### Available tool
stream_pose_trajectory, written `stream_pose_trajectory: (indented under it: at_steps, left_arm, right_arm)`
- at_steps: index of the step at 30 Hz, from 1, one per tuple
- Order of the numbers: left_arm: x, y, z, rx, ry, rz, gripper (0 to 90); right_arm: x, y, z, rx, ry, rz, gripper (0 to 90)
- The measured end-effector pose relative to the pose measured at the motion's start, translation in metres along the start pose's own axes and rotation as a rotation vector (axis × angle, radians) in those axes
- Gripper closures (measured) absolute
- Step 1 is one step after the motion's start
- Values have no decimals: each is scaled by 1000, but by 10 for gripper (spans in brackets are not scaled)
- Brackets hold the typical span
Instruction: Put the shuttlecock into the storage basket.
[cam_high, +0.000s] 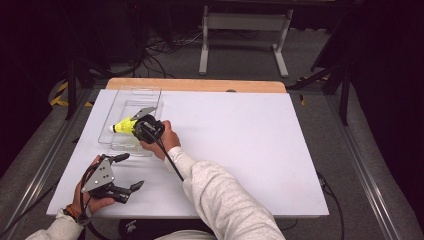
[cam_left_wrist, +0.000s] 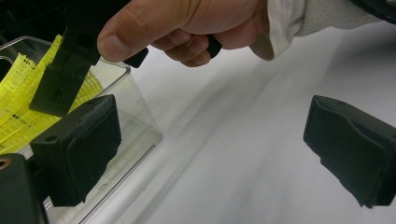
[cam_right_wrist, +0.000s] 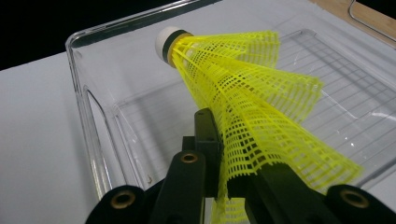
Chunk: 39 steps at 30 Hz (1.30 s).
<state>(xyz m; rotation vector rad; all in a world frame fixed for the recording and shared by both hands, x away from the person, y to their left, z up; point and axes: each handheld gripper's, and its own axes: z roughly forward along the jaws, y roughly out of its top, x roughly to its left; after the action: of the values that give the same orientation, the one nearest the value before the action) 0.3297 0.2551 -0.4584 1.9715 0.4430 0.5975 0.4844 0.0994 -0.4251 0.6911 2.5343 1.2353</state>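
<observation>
A yellow mesh shuttlecock (cam_high: 124, 126) with a white cork tip (cam_right_wrist: 166, 42) hangs tilted over a clear plastic tray (cam_high: 131, 102) at the table's left. My right gripper (cam_high: 136, 125) is shut on the shuttlecock's skirt (cam_right_wrist: 252, 107), the cork pointing away from it, above the tray floor (cam_right_wrist: 154, 121). My left gripper (cam_high: 131, 171) rests near the front left of the white table, apart from the tray. Its jaws stand wide open with nothing between them (cam_left_wrist: 212, 144). Its view takes in the hand (cam_left_wrist: 187, 23) holding the right gripper and the tray's near corner (cam_left_wrist: 135, 135).
The white tabletop (cam_high: 240, 145) stretches bare to the right of the tray. A wooden strip (cam_high: 200, 85) runs along the table's back edge. Beyond it are cables and a metal stand (cam_high: 245, 30) on the floor.
</observation>
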Motion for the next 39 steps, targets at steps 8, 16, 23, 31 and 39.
stream_pose_trajectory:
  at_steps: [8,16,23,31,39]
  left_arm:
    - [0,0,1,5,-5,1,50]
    - [0,0,1,6,-6,2,50]
    - [1,-1,1,9,-8,4,50]
    - [0,0,1,9,-1,7,50]
    - [1,0,2,14,0,0,50]
  right_arm:
    - [-5,7,5,109,58,-35,866]
    - [-9,7,7,139,82,-35,831]
    - [-8,6,4,128,64,-34,730]
    - [-6,5,-12,103,28,-49,651]
    - [-3,2,-32,51,-25,-90,638]
